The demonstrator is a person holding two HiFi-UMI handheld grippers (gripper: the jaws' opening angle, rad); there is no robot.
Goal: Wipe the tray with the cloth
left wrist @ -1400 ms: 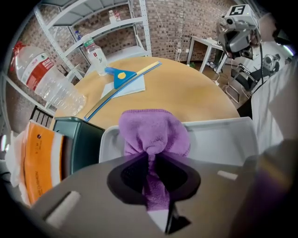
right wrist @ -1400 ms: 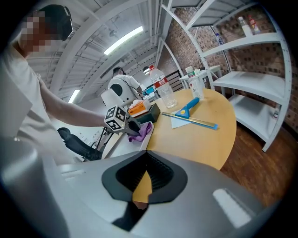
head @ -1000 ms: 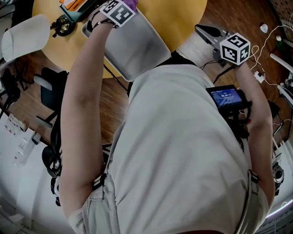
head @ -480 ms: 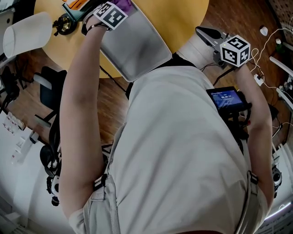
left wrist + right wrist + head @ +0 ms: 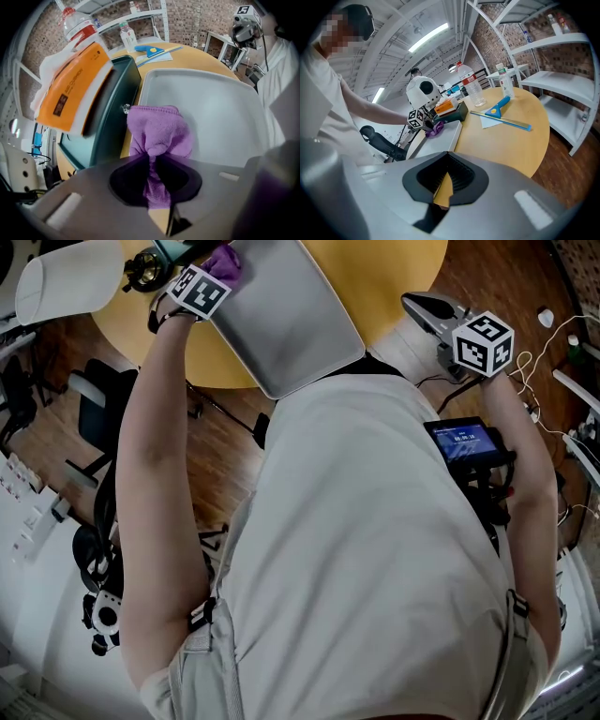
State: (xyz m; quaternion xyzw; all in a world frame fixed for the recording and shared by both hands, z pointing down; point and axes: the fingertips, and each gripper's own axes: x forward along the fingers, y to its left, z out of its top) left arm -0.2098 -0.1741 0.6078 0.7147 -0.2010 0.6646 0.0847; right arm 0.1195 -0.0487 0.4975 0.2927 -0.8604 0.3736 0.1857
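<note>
Cloth (image 5: pixel 160 133) lies on the tray (image 5: pixel 225 112), beside a box (image 5: pixel 105 117).

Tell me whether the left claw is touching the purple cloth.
Touching. The left gripper view shows the left claw pinched on the purple cloth, fabric bunched between its jaws.

Purple cloth (image 5: pixel 159 136); grey tray (image 5: pixel 225 117); yellow table (image 5: pixel 394 268); dark green box (image 5: pixel 117 98); orange packet (image 5: pixel 70 93).
</note>
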